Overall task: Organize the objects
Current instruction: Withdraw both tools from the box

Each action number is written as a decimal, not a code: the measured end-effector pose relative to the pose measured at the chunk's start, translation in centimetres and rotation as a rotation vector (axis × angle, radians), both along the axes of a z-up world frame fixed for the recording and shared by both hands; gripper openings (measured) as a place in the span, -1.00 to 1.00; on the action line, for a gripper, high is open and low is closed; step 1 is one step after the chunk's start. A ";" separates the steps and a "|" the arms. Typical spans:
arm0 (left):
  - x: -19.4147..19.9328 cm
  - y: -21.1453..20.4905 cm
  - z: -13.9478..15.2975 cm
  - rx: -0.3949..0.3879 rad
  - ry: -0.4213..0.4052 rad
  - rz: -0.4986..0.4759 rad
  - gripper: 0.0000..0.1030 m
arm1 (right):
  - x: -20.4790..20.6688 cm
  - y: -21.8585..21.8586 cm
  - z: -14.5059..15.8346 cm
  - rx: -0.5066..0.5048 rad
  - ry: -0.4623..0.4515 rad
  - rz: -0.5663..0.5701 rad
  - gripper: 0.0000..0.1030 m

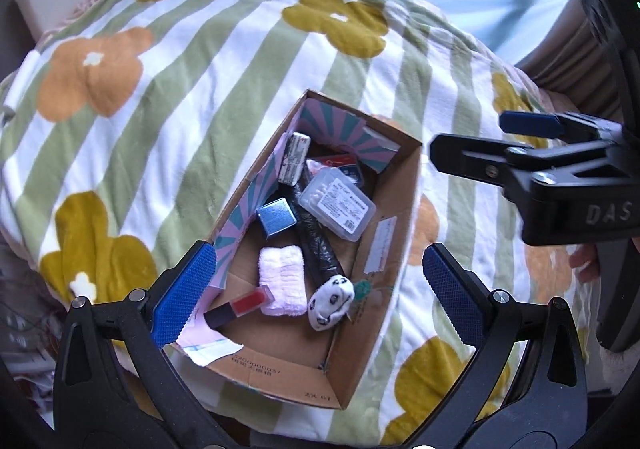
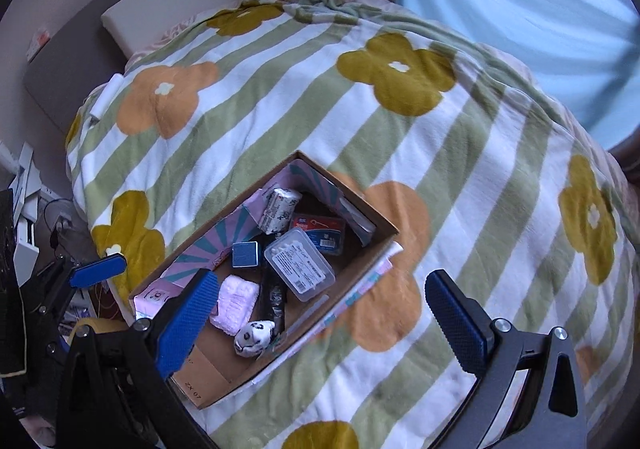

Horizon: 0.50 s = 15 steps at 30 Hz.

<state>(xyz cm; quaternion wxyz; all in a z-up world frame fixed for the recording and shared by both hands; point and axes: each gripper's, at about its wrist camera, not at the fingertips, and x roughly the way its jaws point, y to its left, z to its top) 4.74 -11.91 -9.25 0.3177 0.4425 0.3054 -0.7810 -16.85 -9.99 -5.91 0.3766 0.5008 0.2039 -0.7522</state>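
I held both grippers, left [image 1: 320, 297] and right [image 2: 316, 321], fingers spread and empty, over the box [image 1: 394, 185] (everything already gathered inside, so nothing loose lay on the bed [image 1: 180, 89]).

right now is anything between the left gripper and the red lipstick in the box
Nothing visible. The open left gripper hangs above the cardboard box, and the red lipstick lies uncovered near its left finger, beside the pink towel.

We are looking at a home bedroom: a bed [image 2: 280, 97] under a flowered, striped blanket [image 1: 224, 61], a pale-blue curtain [image 2: 520, 21] hanging at upper right.
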 end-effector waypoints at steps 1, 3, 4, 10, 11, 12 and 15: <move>-0.1 0.3 0.4 0.001 -0.001 -0.015 1.00 | 0.2 1.1 0.4 -0.001 0.006 -0.035 0.99; -0.1 0.8 1.0 0.004 0.006 -0.042 1.00 | 0.5 3.2 1.2 -0.007 0.007 -0.097 0.99; -0.2 1.1 1.3 0.004 0.011 -0.054 1.00 | 0.7 4.4 1.5 -0.010 0.010 -0.132 0.99; -1.7 3.0 2.9 0.016 0.023 -0.134 1.00 | 2.3 11.0 2.0 0.003 0.009 -0.330 0.99; -2.0 3.4 3.2 0.018 0.030 -0.153 1.00 | 2.6 12.0 2.0 0.008 0.011 -0.364 0.99; -2.3 3.9 3.4 0.015 0.033 -0.168 1.00 | 3.0 13.1 1.9 0.011 0.009 -0.399 0.99; -3.4 5.4 4.0 0.002 0.037 -0.217 1.00 | 3.9 15.9 1.5 0.021 0.002 -0.500 0.99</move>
